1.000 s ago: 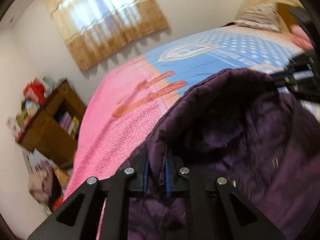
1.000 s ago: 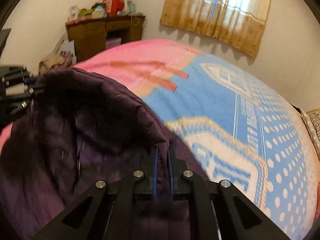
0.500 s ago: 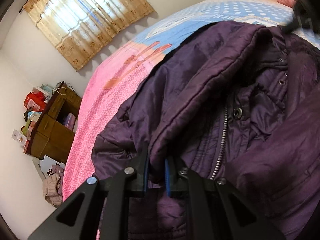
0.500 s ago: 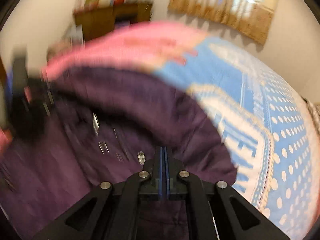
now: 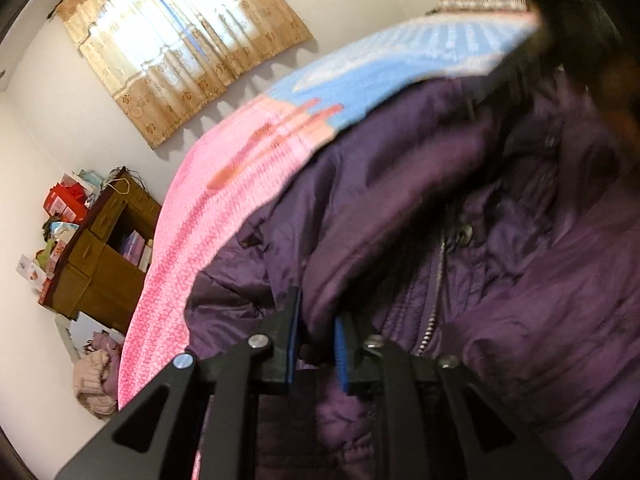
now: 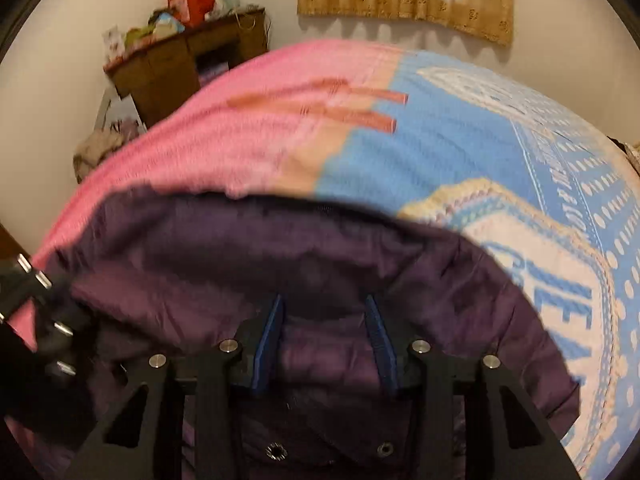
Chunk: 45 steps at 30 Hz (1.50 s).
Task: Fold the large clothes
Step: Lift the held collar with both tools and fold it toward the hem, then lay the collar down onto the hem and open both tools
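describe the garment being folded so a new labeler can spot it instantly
Find the bed with the pink-and-blue blanket. The purple jacket lies on its near side. It is the only dark, shiny quilted item there, with a silver zipper and snap buttons.
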Available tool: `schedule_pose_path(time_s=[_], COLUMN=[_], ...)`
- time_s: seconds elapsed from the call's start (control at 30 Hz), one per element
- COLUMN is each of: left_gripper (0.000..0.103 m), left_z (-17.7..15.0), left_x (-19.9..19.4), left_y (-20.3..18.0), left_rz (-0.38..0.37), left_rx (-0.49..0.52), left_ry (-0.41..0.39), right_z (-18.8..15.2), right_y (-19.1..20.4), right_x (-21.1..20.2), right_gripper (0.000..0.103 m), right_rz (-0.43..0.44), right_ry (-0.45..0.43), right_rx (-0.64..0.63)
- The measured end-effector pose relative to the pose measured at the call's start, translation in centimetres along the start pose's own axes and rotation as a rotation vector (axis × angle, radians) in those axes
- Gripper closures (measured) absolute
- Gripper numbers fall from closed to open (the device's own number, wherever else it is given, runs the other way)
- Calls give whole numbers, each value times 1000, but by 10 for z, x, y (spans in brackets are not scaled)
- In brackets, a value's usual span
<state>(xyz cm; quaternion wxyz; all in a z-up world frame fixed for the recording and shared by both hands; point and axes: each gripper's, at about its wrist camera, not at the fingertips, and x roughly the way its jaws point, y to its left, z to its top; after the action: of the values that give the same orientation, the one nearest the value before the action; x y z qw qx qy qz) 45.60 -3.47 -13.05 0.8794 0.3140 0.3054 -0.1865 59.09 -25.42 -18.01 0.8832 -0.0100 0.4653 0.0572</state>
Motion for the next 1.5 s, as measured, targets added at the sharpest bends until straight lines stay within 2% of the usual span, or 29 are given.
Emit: schedule_pose_path(time_s=[0.07,0.13,0.2,0.23,0.27,0.33,0.4,0.47,0.53,0.63,0.93,1.13,1.5], left_gripper=[80,76,60,47,42,41,38,38,38,38,37,36,36], left_z=[8,19,35,44,51,66,77,78,68,48,36,32,34], left_x=[-14,-31,-43,-46,-46,-42,-25,2,37,61,65,69,74], left_y=[12,27,36,40,42,45,42,33,23,14,-1,1,-2], left_rz=[-36,-103,-108,-90,-84,-92,-60,-67,-77,-85,-45,-57,-50], left_rx=[-63,-153,-219,-250,-271,-315,-323,-313,-315,-332,-314,-341,-335], left_ry=[-30,-78,-128,-148,-157,-175,-152,-79,36,109,93,94,107], right_z=[-6,-7,-8,-8,-8,-11,-12,-14,-16,-18,-27,-26,-25], right_y=[-2,-6,-6,-3,-2,-2,-1,-2,-3,-4,0,-5,0], right_x=[2,2,3,2,3,4,4,3,4,5,11,20,24], right_gripper=[59,59,59,59,59,59,59,59,59,59,59,58,58], right_rz=[7,18,17,10,5,1,3,9,14,18,-1,26,0], right_ry=[-3,-2,2,2,3,3,0,-3,-4,-9,-36,-22,-11], right_rx=[6,25,19,13,7,2,3,13,18,17,16,37,19])
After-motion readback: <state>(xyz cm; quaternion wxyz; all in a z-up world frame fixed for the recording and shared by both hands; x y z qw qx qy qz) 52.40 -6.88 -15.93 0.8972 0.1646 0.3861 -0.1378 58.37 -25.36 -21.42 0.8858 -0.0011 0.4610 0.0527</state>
